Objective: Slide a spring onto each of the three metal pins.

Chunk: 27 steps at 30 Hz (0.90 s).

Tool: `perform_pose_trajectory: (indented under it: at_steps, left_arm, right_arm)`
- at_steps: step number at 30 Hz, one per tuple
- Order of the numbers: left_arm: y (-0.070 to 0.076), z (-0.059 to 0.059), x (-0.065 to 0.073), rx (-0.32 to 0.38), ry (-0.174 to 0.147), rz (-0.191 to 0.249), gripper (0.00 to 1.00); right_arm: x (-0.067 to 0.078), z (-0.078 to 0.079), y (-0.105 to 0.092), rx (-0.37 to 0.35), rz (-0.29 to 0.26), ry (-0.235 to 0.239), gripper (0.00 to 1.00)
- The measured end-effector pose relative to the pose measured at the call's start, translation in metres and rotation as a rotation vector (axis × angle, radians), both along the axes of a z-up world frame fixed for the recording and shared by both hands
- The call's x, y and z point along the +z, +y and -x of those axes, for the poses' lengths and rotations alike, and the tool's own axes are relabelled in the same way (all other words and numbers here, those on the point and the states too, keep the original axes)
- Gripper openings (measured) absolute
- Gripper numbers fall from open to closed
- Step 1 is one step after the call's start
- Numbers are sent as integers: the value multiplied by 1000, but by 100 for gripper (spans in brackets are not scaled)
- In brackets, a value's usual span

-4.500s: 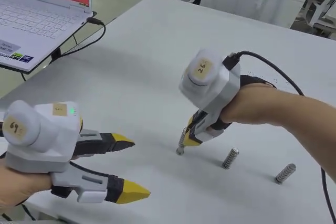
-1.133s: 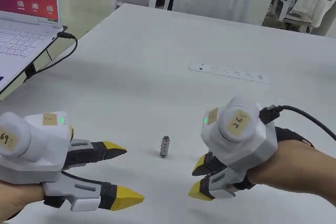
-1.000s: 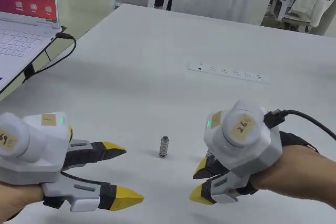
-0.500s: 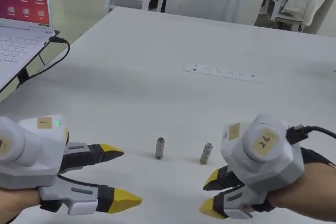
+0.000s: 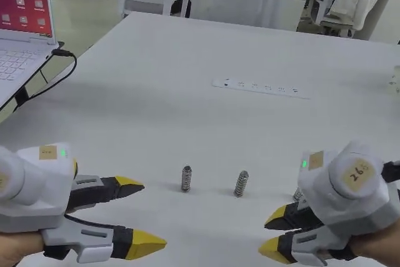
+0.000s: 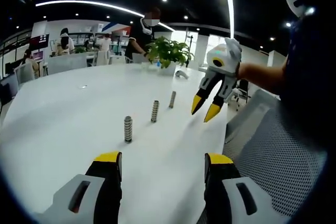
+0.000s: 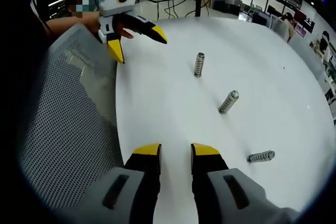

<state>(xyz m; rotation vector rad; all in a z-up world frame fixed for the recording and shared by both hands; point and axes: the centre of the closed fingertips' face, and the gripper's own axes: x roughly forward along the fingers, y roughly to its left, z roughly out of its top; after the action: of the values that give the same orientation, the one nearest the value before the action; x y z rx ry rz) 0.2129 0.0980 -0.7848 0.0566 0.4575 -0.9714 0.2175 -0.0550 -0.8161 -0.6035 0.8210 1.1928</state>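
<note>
Metal springs (image 5: 241, 183) upright (L/R grippers (image 5: 152, 212) (image 5: 264, 239) empty).

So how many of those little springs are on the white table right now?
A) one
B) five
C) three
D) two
C: in the left gripper view a near spring, a middle spring and a far spring stand in a row on the table.

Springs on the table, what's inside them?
Three springs stand on the white table. Their tight coils cover whatever is inside, so I cannot tell what it is.
</note>
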Motion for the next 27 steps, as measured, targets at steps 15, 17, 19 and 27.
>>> perform_pose_trajectory:
  at_steps: [15, 17, 19, 27]
  left_arm:
    - [-3, 0, -1, -8, 6, -5, 59]
    - [-3, 0, -1, -7, 8, -5, 59]
    - [-3, 0, -2, -6, 9, -4, 59]
    - [-2, 1, -3, -3, 13, -4, 60]
  right_arm:
    - [1, -9, -44, -156, -82, -15, 29]
    - [2, -10, -48, -172, -100, -22, 29]
    - [3, -12, -52, -188, -117, -28, 31]
    - [3, -15, -63, -232, -163, -36, 35]
